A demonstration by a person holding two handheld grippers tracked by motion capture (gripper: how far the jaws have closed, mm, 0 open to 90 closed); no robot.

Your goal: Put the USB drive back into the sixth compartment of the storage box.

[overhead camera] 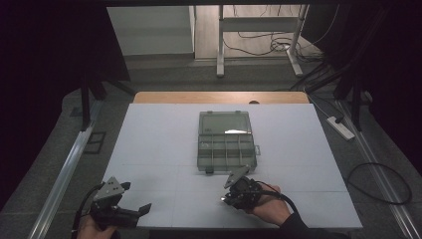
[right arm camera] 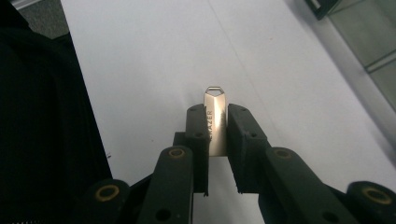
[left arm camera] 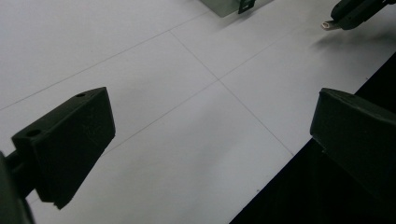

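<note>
My right gripper is shut on a slim silver metal USB stick; its looped end pokes out past the pads, above the white tabletop. In the high view that gripper sits in a hand near the table's front edge, just in front of a clear plastic compartment box that lies open with its lid folded back. From the left gripper view the stick's tip shows at the upper right. My left gripper is at the front left corner, open with only bare table between its jaws.
A white board covers the table, its front edge dropping into darkness under my left gripper. The box's corner and latch lie ahead. On the floor to the right are a power strip and cables.
</note>
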